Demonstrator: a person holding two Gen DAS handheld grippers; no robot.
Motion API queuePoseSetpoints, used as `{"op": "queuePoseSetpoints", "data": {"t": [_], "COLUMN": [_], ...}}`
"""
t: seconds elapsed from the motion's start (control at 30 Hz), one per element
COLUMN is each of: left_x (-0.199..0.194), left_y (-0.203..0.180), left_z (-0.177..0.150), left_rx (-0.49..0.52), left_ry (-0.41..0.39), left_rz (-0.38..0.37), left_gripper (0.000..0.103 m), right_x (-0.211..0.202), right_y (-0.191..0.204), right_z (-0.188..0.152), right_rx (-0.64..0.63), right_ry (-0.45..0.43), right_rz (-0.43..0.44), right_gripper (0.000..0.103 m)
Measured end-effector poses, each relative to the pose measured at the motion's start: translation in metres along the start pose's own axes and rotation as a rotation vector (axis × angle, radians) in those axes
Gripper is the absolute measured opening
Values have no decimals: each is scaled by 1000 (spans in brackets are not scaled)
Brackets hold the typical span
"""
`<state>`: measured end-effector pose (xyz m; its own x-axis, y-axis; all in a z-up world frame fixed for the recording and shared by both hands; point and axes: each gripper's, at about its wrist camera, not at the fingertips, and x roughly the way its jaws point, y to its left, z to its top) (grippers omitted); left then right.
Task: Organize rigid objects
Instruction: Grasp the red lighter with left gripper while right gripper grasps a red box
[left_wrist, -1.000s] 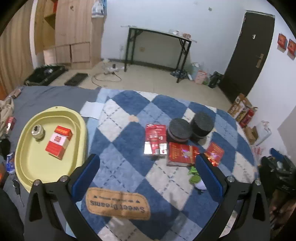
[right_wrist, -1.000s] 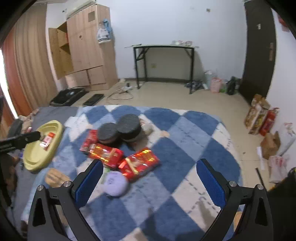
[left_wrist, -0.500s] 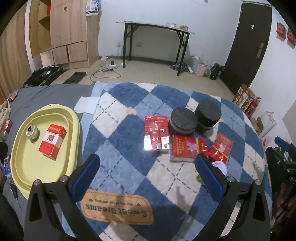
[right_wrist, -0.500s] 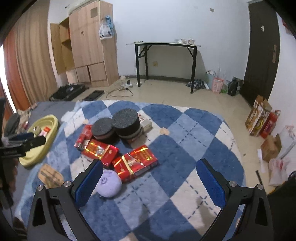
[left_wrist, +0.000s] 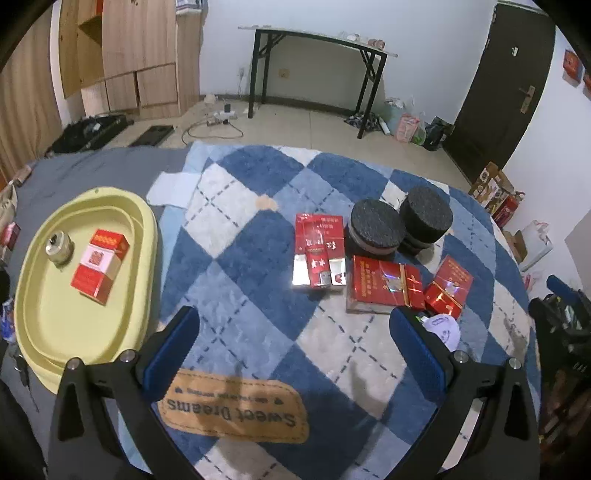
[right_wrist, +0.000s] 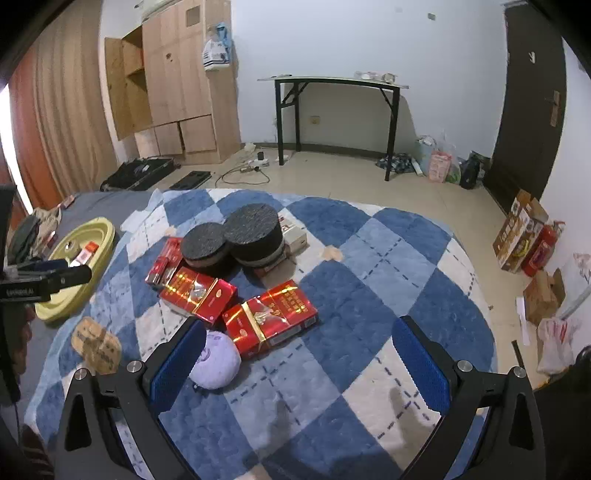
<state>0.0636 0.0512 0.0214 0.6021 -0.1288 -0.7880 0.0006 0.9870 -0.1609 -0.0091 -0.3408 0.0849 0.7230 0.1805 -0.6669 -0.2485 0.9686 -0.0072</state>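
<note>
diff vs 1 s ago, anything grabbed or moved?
Nothing grabbed or released. Both the left gripper and right gripper stayed open and empty, only drifting over the blanket. The red boxes, black discs and yellow tray haven't shifted.

right tool spread, red packs, perhaps cigarettes

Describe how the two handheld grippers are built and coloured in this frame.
Both look alike: the left gripper and right gripper each have a black angular frame with silver screw heads and two fingers faced with ribbed blue pads. Seen from the right wrist view, the left one carries small white lettering on its side, too small to read. No sleeves show clearly.
</note>
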Motion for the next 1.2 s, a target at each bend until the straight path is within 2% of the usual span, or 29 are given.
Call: {"op": "queuePoseSetpoints", "data": {"t": [0.27,0.4,0.43,0.57,0.8,0.93,1.07,1.17,1.2], "left_x": [9,22,25,49,90,107,124,125,124], "left_y": [-4,3,3,4,-12,-11,-11,-13,-12], "left_z": [-7,0,1,17,31,36,38,36,35], "left_rx": [0,-47,-48,-42,8,-3,-8,0,-3], "left_ry": [16,31,34,73,105,104,134,120,111], "left_rz": [-15,-52,-58,-56,-67,-78,-93,-92,-85], "left_gripper": [102,101,99,75,74,71,55,53,47], "right_x": [15,45,56,92,135,143,139,137,138], "right_y": [8,6,5,2,-7,-7,-3,3,3], "right_z": [-2,-6,-7,-7,-7,-11,-10,-11,-11], "right_rx": [-65,-98,-98,-94,-88,-87,-96,-124,-121], "right_ry": [15,36,54,97,127,125,115,108,107], "right_rz": [34,50,54,88,115,146,170,157,155], "right_gripper": [103,103,103,103,103,103,103,103,103]}}
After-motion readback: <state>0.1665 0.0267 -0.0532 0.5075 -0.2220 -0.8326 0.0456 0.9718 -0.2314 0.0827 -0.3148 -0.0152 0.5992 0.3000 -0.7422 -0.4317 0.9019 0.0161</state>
